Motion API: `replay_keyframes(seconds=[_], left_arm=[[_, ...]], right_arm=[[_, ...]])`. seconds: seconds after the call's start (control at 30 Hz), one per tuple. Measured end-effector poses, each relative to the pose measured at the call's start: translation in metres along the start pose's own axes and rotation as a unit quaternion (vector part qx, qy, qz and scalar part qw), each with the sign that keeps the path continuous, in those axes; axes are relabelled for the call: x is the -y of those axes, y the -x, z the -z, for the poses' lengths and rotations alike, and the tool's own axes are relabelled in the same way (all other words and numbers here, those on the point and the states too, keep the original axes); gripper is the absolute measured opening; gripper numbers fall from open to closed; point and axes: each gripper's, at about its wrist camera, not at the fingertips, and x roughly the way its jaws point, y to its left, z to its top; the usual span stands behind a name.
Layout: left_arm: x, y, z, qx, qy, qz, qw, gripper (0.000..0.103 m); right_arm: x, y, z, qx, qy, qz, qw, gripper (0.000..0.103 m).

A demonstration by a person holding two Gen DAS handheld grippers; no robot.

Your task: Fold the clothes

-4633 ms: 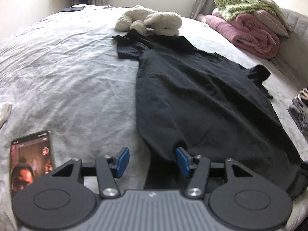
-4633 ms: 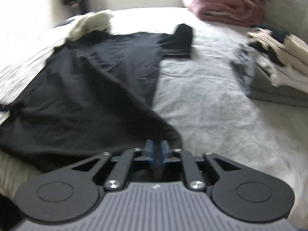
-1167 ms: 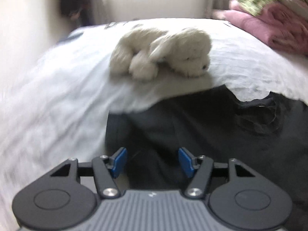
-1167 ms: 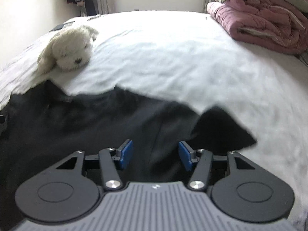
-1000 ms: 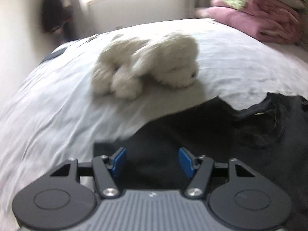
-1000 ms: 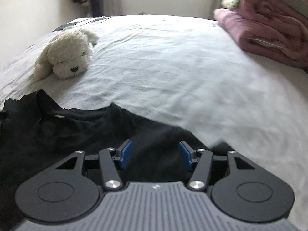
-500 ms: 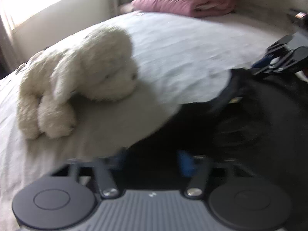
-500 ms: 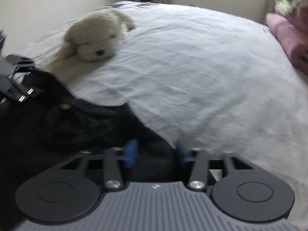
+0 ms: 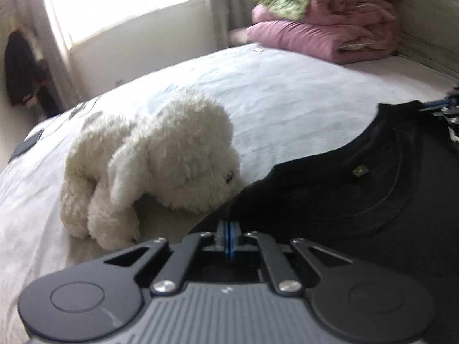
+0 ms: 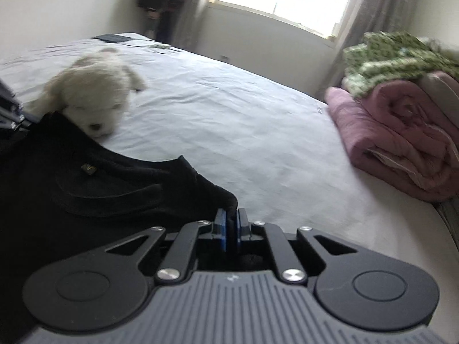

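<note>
A black T-shirt (image 9: pixel 344 200) lies on the white bed sheet (image 9: pixel 287 94), collar end towards the far side, with a small yellow label inside the neck. My left gripper (image 9: pixel 228 233) is shut on the shirt's left shoulder edge, just in front of a white plush dog (image 9: pixel 160 160). My right gripper (image 10: pixel 231 226) has its jaws closing on the right shoulder of the shirt (image 10: pixel 86 195), and a peak of black cloth sits pinched between the blue pads. Each gripper shows at the edge of the other's view.
The plush dog (image 10: pixel 91 97) touches the shirt's collar edge. A folded pink quilt (image 10: pixel 401 143) with a green patterned cloth (image 10: pixel 396 54) on top is stacked at the right of the bed. A dark flat device (image 10: pixel 113 38) lies at the far corner. A window is behind.
Both grippers went from wide open over the shirt's shoulders to closed on the cloth. The left one moved closer to the plush dog; the right one rose a little and rolled.
</note>
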Motion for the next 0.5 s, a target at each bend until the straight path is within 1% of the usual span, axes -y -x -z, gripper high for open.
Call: replay_keyframes(seconds=[0.03, 0.07, 0.13, 0.17, 0.2, 0.27, 0.3, 0.33, 0.37, 0.43, 0.5], left_arm=[[0.004, -0.007, 0.001, -0.003, 0.0, -0.008, 1.0, 0.002], [0.008, -0.012, 0.004, -0.008, -0.001, -0.028, 0.9996, 0.002], [0.013, -0.02, 0.008, -0.02, -0.008, -0.063, 0.9978, 0.005], [0.01, -0.021, 0.011, -0.023, -0.004, -0.067, 0.9975, 0.005], [0.006, -0.018, 0.012, -0.023, 0.005, -0.063, 0.9977, 0.007], [-0.004, -0.009, 0.015, -0.02, 0.022, -0.058, 0.9979, 0.01], [-0.009, -0.004, 0.016, -0.018, 0.028, -0.058, 0.9978, 0.014], [-0.014, 0.002, 0.017, -0.017, 0.038, -0.061, 0.9973, 0.02], [-0.02, 0.009, 0.019, -0.015, 0.049, -0.065, 0.9966, 0.022], [-0.036, 0.025, 0.026, -0.014, 0.088, -0.065, 0.9938, 0.027], [-0.049, 0.039, 0.036, -0.016, 0.12, -0.065, 0.9905, 0.03]], right_arm=[[-0.002, -0.009, 0.002, -0.012, 0.002, 0.005, 1.0, 0.007], [-0.005, -0.018, 0.006, -0.025, 0.008, 0.013, 1.0, 0.007], [-0.013, -0.035, 0.017, -0.048, 0.019, 0.024, 0.998, 0.008], [-0.014, -0.039, 0.023, -0.053, 0.018, 0.025, 0.998, 0.008], [-0.015, -0.042, 0.028, -0.057, 0.017, 0.026, 0.998, 0.01], [-0.011, -0.037, 0.032, -0.052, -0.003, 0.026, 0.998, 0.013], [-0.008, -0.034, 0.032, -0.049, -0.016, 0.024, 0.998, 0.02], [-0.004, -0.028, 0.032, -0.044, -0.032, 0.024, 0.998, 0.023], [0.0, -0.02, 0.031, -0.037, -0.047, 0.024, 0.998, 0.028], [0.008, -0.003, 0.03, -0.023, -0.077, 0.025, 0.996, 0.044], [0.02, 0.021, 0.034, -0.005, -0.109, 0.022, 0.994, 0.051]])
